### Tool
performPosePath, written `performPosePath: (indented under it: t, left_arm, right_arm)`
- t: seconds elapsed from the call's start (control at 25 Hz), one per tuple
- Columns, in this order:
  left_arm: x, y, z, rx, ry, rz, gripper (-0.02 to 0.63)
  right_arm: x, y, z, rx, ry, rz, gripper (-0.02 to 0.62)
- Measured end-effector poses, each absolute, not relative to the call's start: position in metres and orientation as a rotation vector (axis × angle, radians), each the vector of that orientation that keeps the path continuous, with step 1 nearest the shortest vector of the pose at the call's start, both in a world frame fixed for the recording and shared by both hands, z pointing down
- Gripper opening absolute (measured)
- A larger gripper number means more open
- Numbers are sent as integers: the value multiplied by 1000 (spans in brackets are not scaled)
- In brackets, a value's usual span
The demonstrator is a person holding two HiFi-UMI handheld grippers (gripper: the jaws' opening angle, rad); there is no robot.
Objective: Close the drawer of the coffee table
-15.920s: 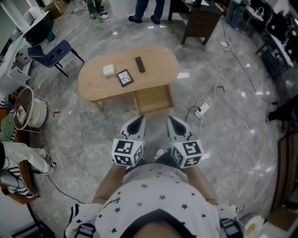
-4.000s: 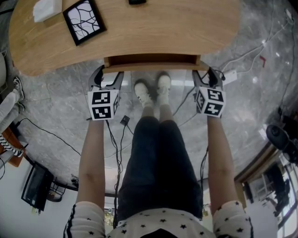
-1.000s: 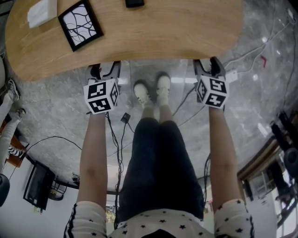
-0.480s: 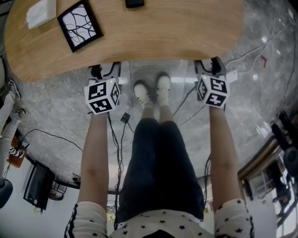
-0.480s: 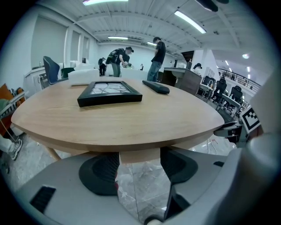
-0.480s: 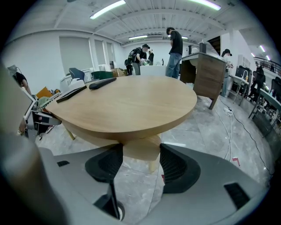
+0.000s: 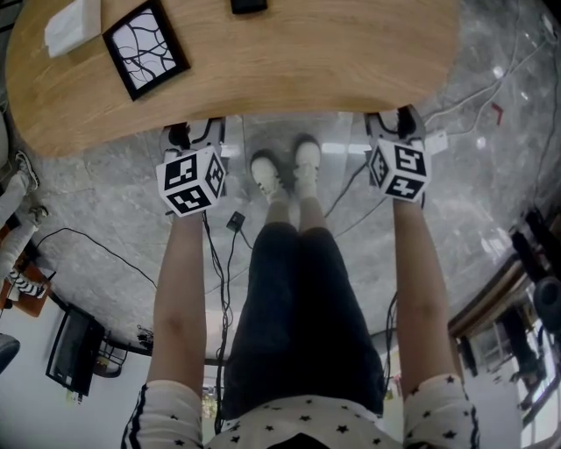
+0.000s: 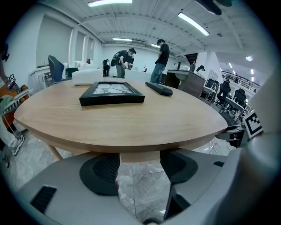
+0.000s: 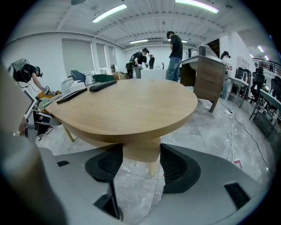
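I am holding both grippers at the near edge of the coffee table (image 7: pixel 289 61), which is lying at 12 o'clock from me in the head view. My left gripper (image 7: pixel 197 131) is pointing at the edge at about 11 o'clock and my right gripper (image 7: pixel 391 123) at about 1 o'clock, with my shoes (image 7: pixel 282 171) standing on the floor between them. The fingers of both grippers are standing wide apart and are clamping nothing. In the left gripper view, a piece of the drawer (image 8: pixel 139 154) is showing in the gap between the dark pads (image 8: pixel 100 173), directly under the table top. I cannot tell if the pads are touching it. The right gripper view is showing the same wood between its pads, and a table leg (image 9: pixel 153 169) behind it. From above, the drawer is not sticking out past the table edge. On the top, a black picture frame (image 7: pixel 145 48) is lying at 10 o'clock, a white box (image 7: pixel 72 24) just beside it, and a remote control (image 7: pixel 249 6) at 12 o'clock.
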State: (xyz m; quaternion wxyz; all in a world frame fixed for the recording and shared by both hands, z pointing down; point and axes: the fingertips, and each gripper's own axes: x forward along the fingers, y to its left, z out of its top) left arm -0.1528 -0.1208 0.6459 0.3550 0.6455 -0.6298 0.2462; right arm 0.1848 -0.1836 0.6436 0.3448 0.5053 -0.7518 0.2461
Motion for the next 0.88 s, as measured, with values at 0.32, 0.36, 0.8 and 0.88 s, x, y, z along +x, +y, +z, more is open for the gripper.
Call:
performPosePath:
  t: [0.32, 0.36, 0.8, 0.88]
  left_arm:
    - [-152, -122, 647, 1661, -1641, 641, 299]
    - [-153, -122, 647, 1661, -1641, 641, 299]
    - [-155, -116, 646, 1631, -1626, 627, 299]
    - [-157, -111, 645, 1621, -1627, 624, 299]
  right_arm:
    - [185, -186, 644, 1311, -1962, 629, 259]
    - [184, -186, 644, 1312, -1961, 628, 259]
    - [188, -185, 642, 1318, -1915, 605, 259]
    - [191, -184, 640, 1345, -1898, 609, 258]
